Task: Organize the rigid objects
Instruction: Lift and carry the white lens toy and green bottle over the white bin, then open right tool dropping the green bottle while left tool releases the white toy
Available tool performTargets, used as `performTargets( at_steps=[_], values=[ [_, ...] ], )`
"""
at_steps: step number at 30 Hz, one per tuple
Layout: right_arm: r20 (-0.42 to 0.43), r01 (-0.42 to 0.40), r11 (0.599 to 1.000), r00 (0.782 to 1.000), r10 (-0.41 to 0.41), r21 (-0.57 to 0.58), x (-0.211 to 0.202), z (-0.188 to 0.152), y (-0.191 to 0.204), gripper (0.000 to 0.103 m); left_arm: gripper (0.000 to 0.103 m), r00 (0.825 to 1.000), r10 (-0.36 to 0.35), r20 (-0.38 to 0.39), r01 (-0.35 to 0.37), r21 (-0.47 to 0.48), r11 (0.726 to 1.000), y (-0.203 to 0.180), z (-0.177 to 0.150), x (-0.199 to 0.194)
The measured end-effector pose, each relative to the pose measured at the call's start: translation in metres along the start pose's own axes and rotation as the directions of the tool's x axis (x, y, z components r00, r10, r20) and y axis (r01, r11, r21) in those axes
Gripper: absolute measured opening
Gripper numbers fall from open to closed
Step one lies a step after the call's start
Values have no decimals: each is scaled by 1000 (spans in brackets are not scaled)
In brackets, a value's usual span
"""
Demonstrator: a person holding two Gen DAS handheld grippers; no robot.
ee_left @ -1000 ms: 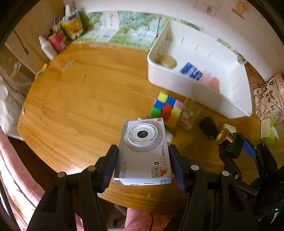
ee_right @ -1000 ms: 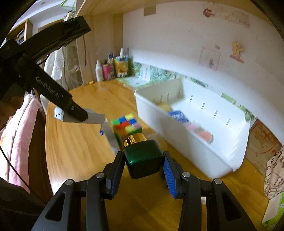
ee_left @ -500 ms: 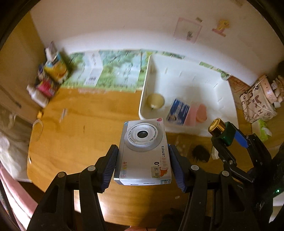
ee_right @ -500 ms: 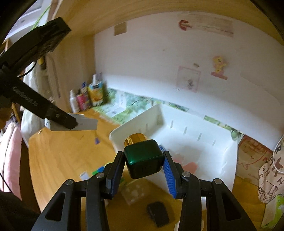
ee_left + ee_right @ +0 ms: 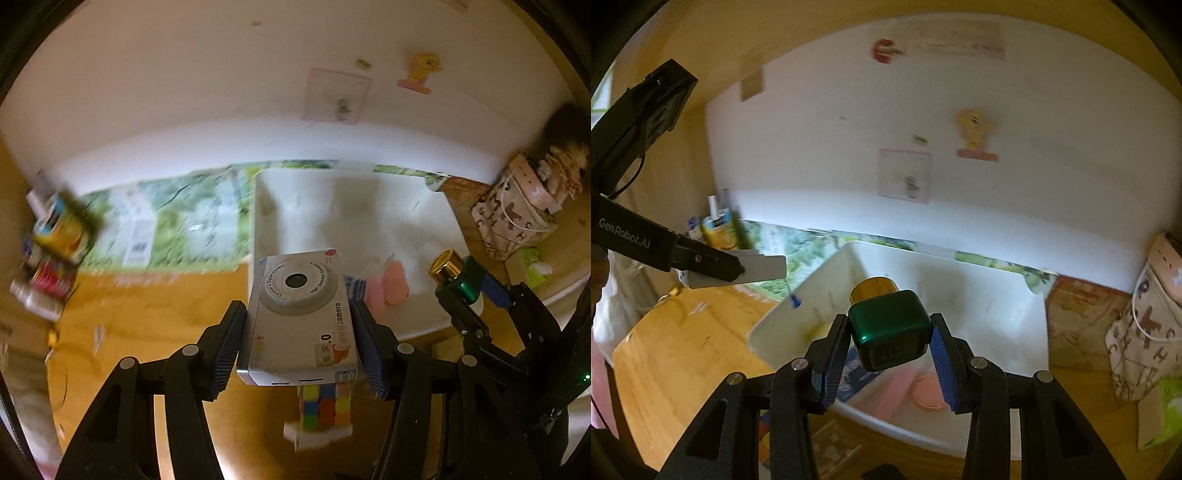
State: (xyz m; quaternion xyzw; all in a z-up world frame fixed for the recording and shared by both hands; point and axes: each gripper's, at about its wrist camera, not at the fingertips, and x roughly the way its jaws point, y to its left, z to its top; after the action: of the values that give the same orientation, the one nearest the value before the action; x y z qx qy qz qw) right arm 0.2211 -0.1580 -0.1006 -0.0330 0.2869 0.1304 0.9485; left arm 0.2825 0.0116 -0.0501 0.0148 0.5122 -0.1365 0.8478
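Observation:
My left gripper (image 5: 297,332) is shut on a silver toy camera (image 5: 299,314), held in the air near the front edge of the white bin (image 5: 354,206). My right gripper (image 5: 886,347) is shut on a green bottle with a gold cap (image 5: 888,325), held over the bin's (image 5: 960,280) front part. In the left wrist view the bottle (image 5: 458,275) shows at the right. In the right wrist view the camera (image 5: 753,273) shows at the left. A multicoloured cube (image 5: 324,408) lies on the wooden table (image 5: 147,325) below the camera.
The bin holds pink pieces (image 5: 388,288), a blue packet (image 5: 354,288) and a yellowish round thing (image 5: 820,328). Bottles and cartons (image 5: 51,254) stand at the far left by the wall. A patterned bag (image 5: 517,218) and a green tissue pack (image 5: 532,266) are at the right.
Both grippers have risen and moved forward toward the bin with their objects. The cube has dropped from ahead of the camera to below it.

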Motion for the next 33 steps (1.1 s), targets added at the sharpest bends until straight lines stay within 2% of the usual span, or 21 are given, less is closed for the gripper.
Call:
performTargets(
  at_steps=[4, 7, 13, 16, 23, 28, 30, 33],
  values=[
    [-16, 60, 997, 998, -60, 43, 10, -5, -8, 44, 61, 995, -94, 24, 93, 47, 995, -9, 12, 21],
    [-41, 103, 992, 994, -100, 74, 20, -11, -15, 44, 61, 990, -135, 34, 132, 83, 988, -18, 18, 35],
    [-109, 186, 976, 979, -174, 110, 35, -27, -31, 44, 61, 964, -264, 35, 257, 134, 957, -34, 24, 66],
    [-141, 213, 969, 971, -195, 126, 42, -33, -39, 44, 61, 954, -298, 30, 290, 155, 944, -43, 25, 78],
    [-138, 229, 958, 969, -206, 175, 39, -38, -49, 44, 61, 950, -311, 16, 300, 222, 928, -65, 22, 98],
    [-110, 201, 964, 977, -184, 176, 36, -34, -44, 45, 62, 949, -313, 36, 295, 244, 924, -69, 22, 96],
    [-105, 190, 967, 979, -174, 168, 37, -31, -41, 53, 62, 952, -302, 45, 283, 240, 929, -66, 22, 94],
    [-100, 185, 971, 980, -171, 151, 38, -27, -36, 59, 62, 945, -314, 88, 288, 226, 931, -57, 23, 85]
  ],
)
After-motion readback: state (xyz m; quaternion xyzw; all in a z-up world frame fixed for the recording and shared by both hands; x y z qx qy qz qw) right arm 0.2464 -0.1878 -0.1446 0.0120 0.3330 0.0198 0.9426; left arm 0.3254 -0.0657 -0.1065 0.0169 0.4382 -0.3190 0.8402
